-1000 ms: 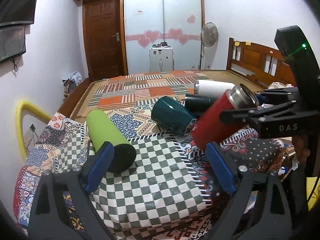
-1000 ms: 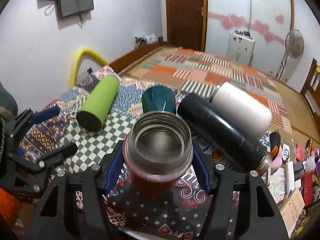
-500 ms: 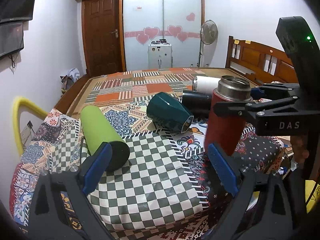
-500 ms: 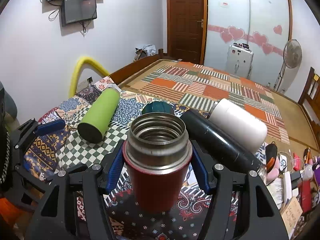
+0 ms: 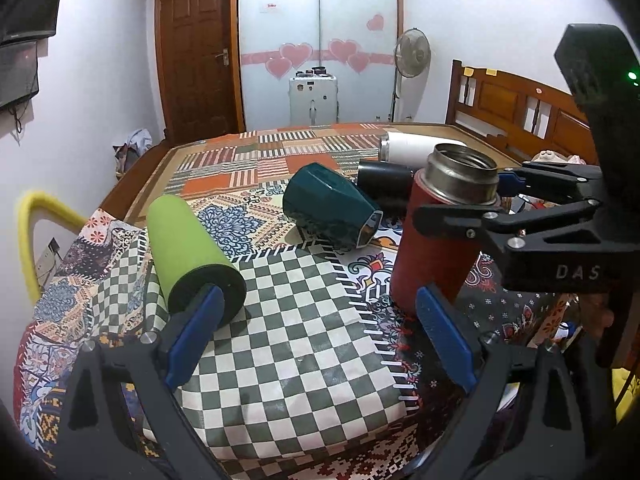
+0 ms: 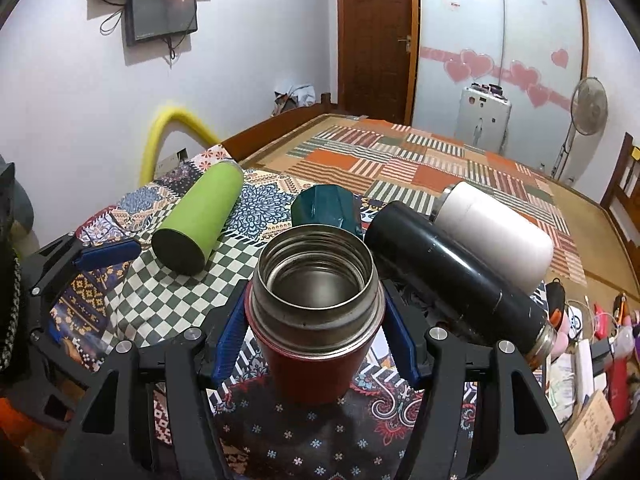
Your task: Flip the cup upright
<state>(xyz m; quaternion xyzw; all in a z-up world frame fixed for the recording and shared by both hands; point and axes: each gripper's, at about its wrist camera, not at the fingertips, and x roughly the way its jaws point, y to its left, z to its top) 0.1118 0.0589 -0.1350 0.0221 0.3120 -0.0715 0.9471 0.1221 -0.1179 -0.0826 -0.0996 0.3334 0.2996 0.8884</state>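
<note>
Patterned cloth [image 6: 160,304]: right claw [image 6: 316,334] (level) around red cup [image 6: 316,356]

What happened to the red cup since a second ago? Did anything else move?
The red cup was leaning over in the right gripper; it got tipped up and now stands upright on the cloth, mouth up. The right gripper's pads have moved slightly off its sides, so it seems to be letting go. The left gripper stayed open and empty. The green cup, teal cup, black bottle and white bottle stayed lying down.
</note>
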